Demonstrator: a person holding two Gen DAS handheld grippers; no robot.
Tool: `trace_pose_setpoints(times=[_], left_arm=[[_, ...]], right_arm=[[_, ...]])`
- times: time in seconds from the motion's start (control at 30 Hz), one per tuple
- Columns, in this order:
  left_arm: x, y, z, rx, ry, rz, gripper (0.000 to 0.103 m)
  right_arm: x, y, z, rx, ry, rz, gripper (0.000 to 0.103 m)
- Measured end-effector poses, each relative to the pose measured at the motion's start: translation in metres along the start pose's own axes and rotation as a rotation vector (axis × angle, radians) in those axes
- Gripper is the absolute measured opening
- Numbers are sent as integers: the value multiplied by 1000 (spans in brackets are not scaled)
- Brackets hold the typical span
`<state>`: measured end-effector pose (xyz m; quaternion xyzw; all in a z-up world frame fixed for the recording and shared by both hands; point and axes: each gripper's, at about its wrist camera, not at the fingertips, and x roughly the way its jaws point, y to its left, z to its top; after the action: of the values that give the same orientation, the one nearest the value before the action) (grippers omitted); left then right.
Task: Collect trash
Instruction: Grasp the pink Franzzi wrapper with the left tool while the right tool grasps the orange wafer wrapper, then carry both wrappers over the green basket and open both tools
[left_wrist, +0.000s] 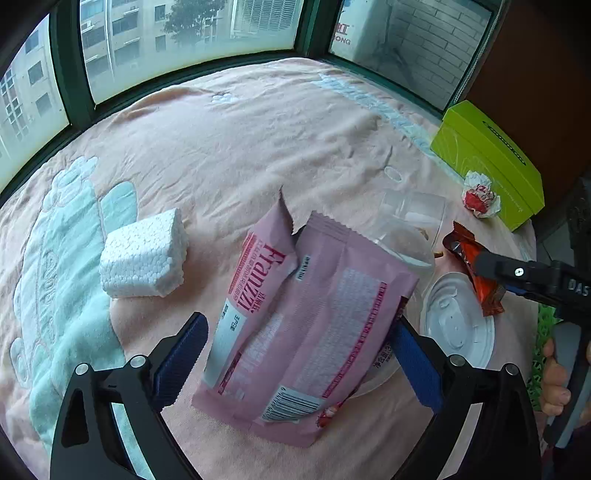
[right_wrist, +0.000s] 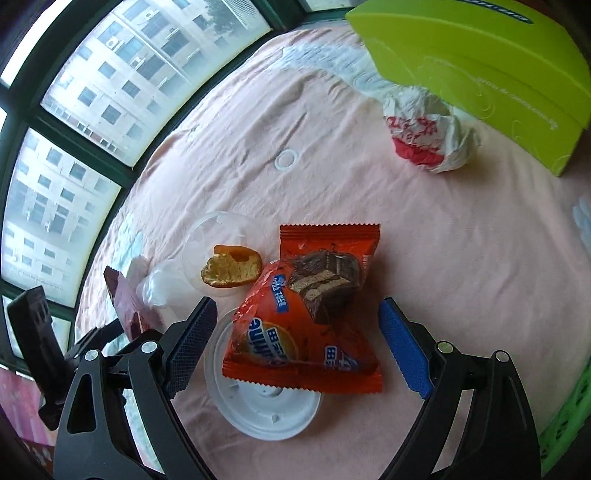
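Observation:
A torn pink Franzzi wrapper lies on the pink cloth between the fingers of my open left gripper. An orange snack wrapper lies partly on a white plastic lid, between the fingers of my open right gripper; neither gripper touches its wrapper. The orange wrapper and lid also show in the left wrist view, beside the right gripper's finger. A clear plastic cup with a piece of bread lies just beyond.
A white foam block sits left of the pink wrapper. A crumpled red-and-white wrapper lies against a lime-green tissue box at the back right. A green basket edge shows at the right. Windows border the far side.

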<state>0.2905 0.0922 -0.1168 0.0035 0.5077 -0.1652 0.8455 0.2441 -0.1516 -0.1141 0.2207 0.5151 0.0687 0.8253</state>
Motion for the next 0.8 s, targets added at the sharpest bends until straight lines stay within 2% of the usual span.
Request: trace_pose_setpoints(times=[0.07,0.13,0.4,0.53,0.8], left_arm=[[-2,0,0,5,-6,-3,93],[-3,-3,-1,15,-11,1,84],[-10,-5,-4,13,-24,-1,69],[-14,-5,-5,7,-29,0,59],[-33,-7,-9,-22,-60,13,53]], right_arm=[[2,-1,0,5,2,-9,88],[4,-3,-2,4,9,-29,84],[1,-1,-7,-33,-9,-81,69],[-3,0,-9,-37,-22,-89,66],[-30,2,-19,-73,-63,-68,63]])
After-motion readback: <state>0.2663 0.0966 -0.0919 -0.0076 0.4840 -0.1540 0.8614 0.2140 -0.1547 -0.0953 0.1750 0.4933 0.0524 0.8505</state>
